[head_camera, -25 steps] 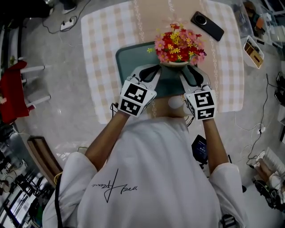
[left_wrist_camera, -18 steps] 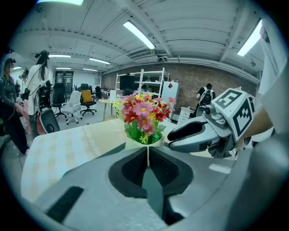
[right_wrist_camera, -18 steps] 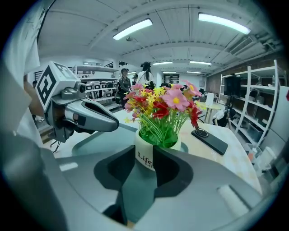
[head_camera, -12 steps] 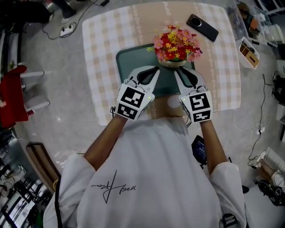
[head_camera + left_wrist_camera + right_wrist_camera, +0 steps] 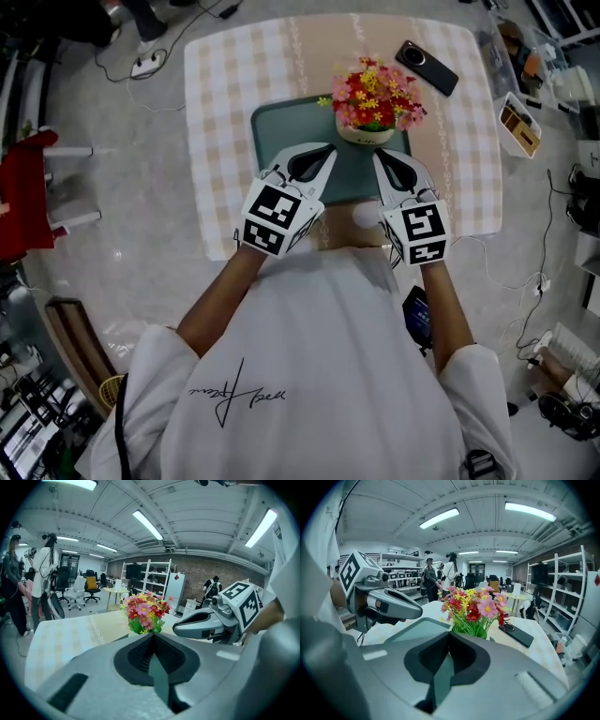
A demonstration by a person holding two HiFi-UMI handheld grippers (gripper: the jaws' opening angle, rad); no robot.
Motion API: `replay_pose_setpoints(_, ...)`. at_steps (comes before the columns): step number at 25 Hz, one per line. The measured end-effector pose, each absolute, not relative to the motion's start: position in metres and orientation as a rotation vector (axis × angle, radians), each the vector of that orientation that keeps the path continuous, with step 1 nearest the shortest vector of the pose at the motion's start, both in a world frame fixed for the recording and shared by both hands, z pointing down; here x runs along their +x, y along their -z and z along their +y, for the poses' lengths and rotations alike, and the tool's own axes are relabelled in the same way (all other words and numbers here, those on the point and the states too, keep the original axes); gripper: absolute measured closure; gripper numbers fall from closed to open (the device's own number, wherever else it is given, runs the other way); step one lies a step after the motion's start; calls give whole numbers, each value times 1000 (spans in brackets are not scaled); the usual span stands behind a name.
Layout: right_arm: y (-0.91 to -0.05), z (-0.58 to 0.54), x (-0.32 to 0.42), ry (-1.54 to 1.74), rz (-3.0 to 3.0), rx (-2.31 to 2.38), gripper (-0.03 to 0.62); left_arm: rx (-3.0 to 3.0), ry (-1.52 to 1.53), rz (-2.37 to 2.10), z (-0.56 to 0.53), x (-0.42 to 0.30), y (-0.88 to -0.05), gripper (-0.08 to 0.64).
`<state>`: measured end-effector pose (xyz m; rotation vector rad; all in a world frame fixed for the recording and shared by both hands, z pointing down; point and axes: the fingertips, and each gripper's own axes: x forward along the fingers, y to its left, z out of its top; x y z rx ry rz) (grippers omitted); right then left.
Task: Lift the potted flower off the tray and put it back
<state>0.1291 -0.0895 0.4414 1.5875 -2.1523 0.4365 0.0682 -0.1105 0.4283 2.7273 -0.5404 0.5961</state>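
Seen from above, a person in a white shirt reaches both forearms forward, with a hand-held gripper in each hand.

The left gripper and the right gripper are side by side over the near edge of a table covered in a pale checked cloth. Each carries a cube with black and white square markers at its back end. Both point forward and somewhat downward, and their tips angle in toward each other.

In the left gripper view, the left gripper has its jaws together, having just closed, with nothing between them. In the right gripper view, the right gripper also has its jaws together, just closed, and they hold nothing.

Under and just ahead of both sets of tips lies a dark green tray with rounded corners.

The potted flower, a bunch of red, pink and yellow blooms in a small pale pot, stands on the tray's far side. It is just ahead of the grippers, closer to the right one, and touches neither. Each gripper view shows it upright, straight beyond the jaw tips.

Beyond the flower, to the right of the right gripper, a black phone lies flat on the cloth.

Farther off, the gripper views show a large room with ceiling strip lights, shelving, office chairs and people standing.
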Motion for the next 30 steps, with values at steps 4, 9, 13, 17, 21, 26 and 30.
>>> replay_pose_setpoints(4, -432, -86, 118, -422, -2177, 1577, 586, 2773, -615, -504, -99, 63, -419, 560)
replay_pose_setpoints(9, -421, -82, 107, -383, -2200, 1566, 588, 2786, -602, -458, -86, 59, -410, 561)
replay_pose_setpoints(13, -411, -76, 98, -371, -2226, 1537, 588, 2802, -586, -420, -76, 55, -400, 561)
replay_pose_setpoints(17, -400, -71, 86, -384, -2276, 1508, 588, 2820, -573, -420, -70, 48, -394, 560)
replay_pose_setpoints(21, -397, -68, 75, -376, -2293, 1483, 588, 2817, -565, -421, -65, 37, -391, 561)
replay_pose_setpoints(26, -396, -64, 60, -376, -2307, 1455, 588, 2812, -552, -462, -67, 27, -389, 561)
replay_pose_setpoints(30, -397, -63, 59, -394, -2321, 1448, 588, 2798, -556, -480, -68, 23, -392, 561)
